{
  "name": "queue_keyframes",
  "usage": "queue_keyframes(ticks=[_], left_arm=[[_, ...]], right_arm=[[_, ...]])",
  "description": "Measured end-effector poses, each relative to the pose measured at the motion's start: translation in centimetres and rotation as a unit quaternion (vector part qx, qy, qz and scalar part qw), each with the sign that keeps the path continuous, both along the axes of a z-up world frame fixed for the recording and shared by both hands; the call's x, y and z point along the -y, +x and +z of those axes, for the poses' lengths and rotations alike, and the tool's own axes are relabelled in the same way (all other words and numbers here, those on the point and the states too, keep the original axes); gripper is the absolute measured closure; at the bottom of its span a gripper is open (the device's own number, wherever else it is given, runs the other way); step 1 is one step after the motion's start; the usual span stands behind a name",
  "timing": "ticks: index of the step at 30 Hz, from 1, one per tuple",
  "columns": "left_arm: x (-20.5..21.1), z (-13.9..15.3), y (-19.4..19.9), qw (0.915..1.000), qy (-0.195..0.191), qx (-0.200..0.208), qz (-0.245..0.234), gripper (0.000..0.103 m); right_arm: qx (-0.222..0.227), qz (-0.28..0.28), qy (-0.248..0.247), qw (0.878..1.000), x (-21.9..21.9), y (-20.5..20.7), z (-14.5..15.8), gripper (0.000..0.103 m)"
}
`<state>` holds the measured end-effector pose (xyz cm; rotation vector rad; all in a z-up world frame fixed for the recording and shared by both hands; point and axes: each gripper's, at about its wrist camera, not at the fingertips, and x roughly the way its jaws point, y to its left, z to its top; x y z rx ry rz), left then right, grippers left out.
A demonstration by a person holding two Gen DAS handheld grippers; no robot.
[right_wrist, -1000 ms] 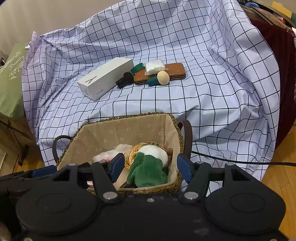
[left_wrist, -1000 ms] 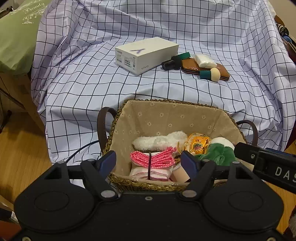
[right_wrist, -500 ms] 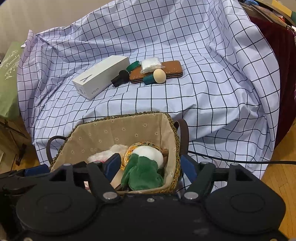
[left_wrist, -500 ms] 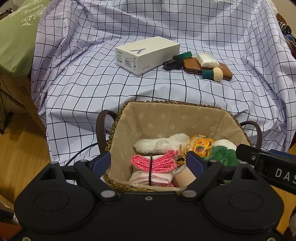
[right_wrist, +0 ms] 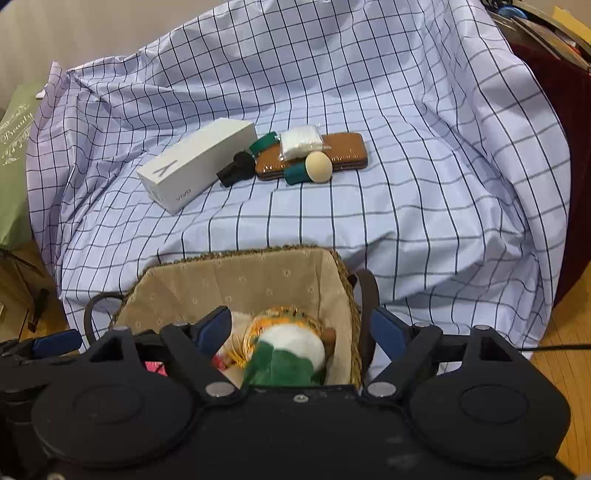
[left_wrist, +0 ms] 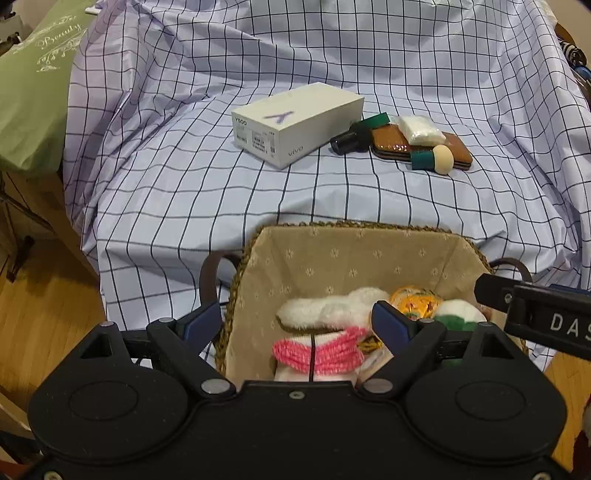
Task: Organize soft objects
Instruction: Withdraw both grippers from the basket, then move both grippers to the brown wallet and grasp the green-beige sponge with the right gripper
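Both tools, left [left_wrist: 297, 323] and right [right_wrist: 297, 332], just opened wide, empty, over the filled basket [left_wrist: 354, 243]; next, judged: fetch the sponge [right_wrist: 318, 167] mid-sofa.

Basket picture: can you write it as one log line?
left hand-held gripper: just opened, empty | right hand-held gripper: just opened, empty | basket: pink bundle, green plush inside

floor: we see pale wooden boards [left_wrist: 44, 295] | furniture: a checked sheet [left_wrist: 369, 55] drapes a bulky piece | left: a green cushion [left_wrist: 33, 92] | right: dark red cloth [right_wrist: 565, 122] | wall: plain beige [right_wrist: 92, 29]
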<state>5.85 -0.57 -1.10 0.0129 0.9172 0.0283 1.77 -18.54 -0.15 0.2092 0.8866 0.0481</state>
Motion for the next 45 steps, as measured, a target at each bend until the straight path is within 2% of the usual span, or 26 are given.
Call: queue_keyframes(ticks=[13, 21, 29, 37, 45], left_arm=[[0.2, -0.8, 4.2, 0.9996, -0.011, -0.016, -0.019, 0.017], [0.2, -0.7, 7.1, 0.9997, -0.008, 0.001, -0.022, 0.017], [-0.2, -1.5, 9.0, 0.9997, -0.011, -0.010, -0.018, 0.017], [-0.2, -2.1, 10.0, 0.9995, -0.017, -0.016, -0.022, 0.017], [-0.4, -2.5, 10.7, 0.9993, -0.019, -0.022, -0.021, 0.017]], right_arm=[[0.001, -0.016, -0.015, 1.000, 0.7, 6.3, -0.5, 0.015], [0.026, -0.012, -0.062, 0.998, 0.3, 11.2, -0.7, 0.015], [0.036, -0.006, -0.077, 0.996, -0.5, 15.6, -1.2, 0.015], [0.038, 0.003, -0.100, 0.994, -1.7, 18.7, -2.7, 0.017], [0.030, 0.005, -0.112, 0.993, -2.4, 20.4, -4.0, 0.030]])
